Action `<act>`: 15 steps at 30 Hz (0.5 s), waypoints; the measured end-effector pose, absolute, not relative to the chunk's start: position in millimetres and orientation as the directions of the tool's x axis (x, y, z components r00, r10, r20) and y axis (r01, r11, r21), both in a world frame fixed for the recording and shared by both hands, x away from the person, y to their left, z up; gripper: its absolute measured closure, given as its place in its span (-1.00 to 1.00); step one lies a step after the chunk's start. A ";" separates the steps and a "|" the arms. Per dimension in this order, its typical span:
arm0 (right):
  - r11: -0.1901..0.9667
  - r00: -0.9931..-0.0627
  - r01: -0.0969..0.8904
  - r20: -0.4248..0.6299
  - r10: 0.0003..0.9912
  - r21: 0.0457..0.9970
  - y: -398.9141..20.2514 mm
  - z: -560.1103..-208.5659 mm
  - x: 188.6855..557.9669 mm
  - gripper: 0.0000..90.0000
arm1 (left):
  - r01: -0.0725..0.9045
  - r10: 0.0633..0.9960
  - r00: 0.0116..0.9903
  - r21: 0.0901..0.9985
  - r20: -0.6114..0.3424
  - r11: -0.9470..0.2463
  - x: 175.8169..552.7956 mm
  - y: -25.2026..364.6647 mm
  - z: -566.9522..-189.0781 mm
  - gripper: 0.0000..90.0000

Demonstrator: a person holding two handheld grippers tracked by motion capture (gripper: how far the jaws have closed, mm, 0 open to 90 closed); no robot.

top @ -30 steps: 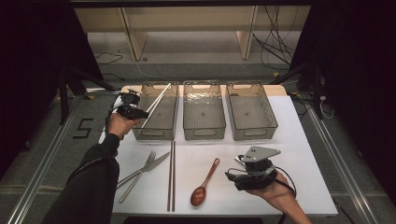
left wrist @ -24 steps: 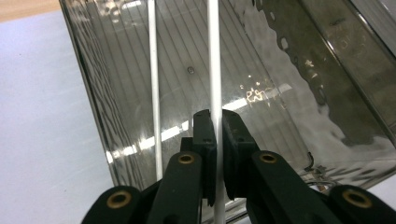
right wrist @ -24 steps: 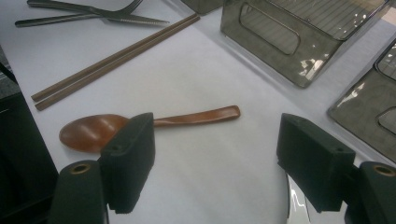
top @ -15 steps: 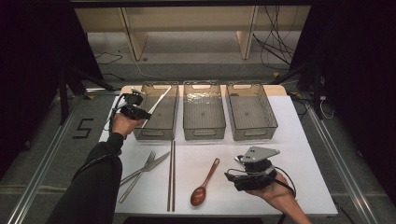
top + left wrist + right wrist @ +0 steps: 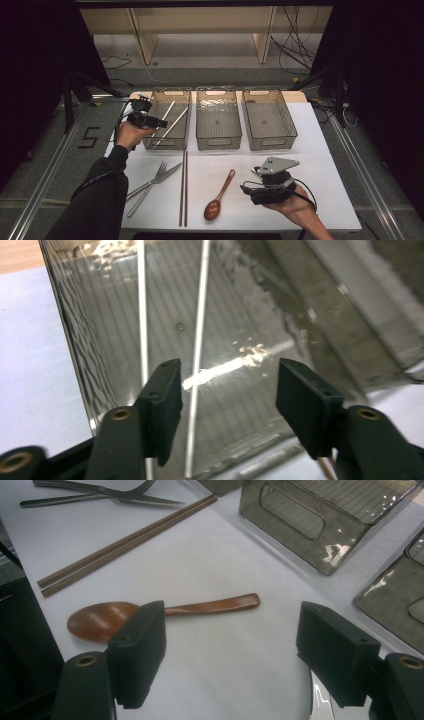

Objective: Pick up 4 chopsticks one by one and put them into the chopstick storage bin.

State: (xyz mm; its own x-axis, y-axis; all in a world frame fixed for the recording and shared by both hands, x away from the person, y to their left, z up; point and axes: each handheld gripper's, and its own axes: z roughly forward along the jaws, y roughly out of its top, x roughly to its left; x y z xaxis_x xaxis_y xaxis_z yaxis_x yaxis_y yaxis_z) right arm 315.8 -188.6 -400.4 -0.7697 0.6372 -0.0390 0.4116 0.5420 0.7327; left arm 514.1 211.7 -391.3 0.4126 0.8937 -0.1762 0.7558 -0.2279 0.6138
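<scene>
Two white chopsticks [image 5: 170, 122] lie slanted inside the left clear bin [image 5: 172, 91]. My left gripper [image 5: 161, 122] hovers at that bin's near left corner. Its jaws have just been opening and now stand apart, with no pad touching anything. In the left gripper view the white chopsticks [image 5: 200, 335] rest on the floor of the bin [image 5: 85, 365], below the left gripper [image 5: 227, 390]. My right gripper [image 5: 246, 189] is open above the table at the front right, just right of a brown wooden spoon [image 5: 218, 197]. The spoon [image 5: 165, 611] lies flat beyond the right gripper [image 5: 232, 645].
A pair of brown chopsticks [image 5: 183, 187] lies straight on the white table, with a fork and knife [image 5: 150, 186] crossed to their left. The middle bin [image 5: 218, 90] and right bin [image 5: 266, 91] stand beside the left one. Dark floor surrounds the table.
The left gripper held the white chopsticks slanting up over the left bin. Its jaws have since opened and the two sticks now lie in the bin. The right hand has not moved.
</scene>
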 end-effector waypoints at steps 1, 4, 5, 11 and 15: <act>0.541 -0.769 0.412 -0.039 0.638 0.733 -188.6 -400.3 315.8 -0.36 | 0.755 0.890 0.419 0.614 -0.180 -0.231 510.0 211.8 -389.2 -0.17; 0.541 -0.768 0.413 -0.039 0.639 0.733 -188.6 -400.1 315.6 -0.36 | 0.746 0.880 0.433 0.626 -0.197 -0.227 495.1 211.3 -383.9 -0.27; 0.540 -0.768 0.413 -0.038 0.640 0.733 -188.5 -400.1 315.6 -0.36 | 0.745 0.876 0.436 0.629 -0.205 -0.223 489.6 211.2 -382.7 -0.30; 0.541 -0.768 0.415 -0.038 0.640 0.731 -187.6 -400.2 315.5 -0.36 | 0.738 0.845 0.487 0.622 -0.221 -0.262 452.7 200.2 -382.8 -0.38; 0.544 -0.770 0.411 -0.041 0.637 0.732 -186.5 -399.8 315.3 -0.36 | 0.737 0.837 0.510 0.602 -0.198 -0.307 432.0 187.6 -384.7 -0.42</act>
State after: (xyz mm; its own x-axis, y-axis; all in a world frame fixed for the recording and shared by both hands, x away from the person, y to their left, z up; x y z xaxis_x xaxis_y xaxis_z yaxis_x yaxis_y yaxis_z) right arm 315.3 -186.5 -399.8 -0.7696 0.6373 -0.0410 0.4113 0.5437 0.7316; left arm 432.0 187.6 -384.7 0.5102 0.8370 -0.1979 0.7370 -0.3068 0.6023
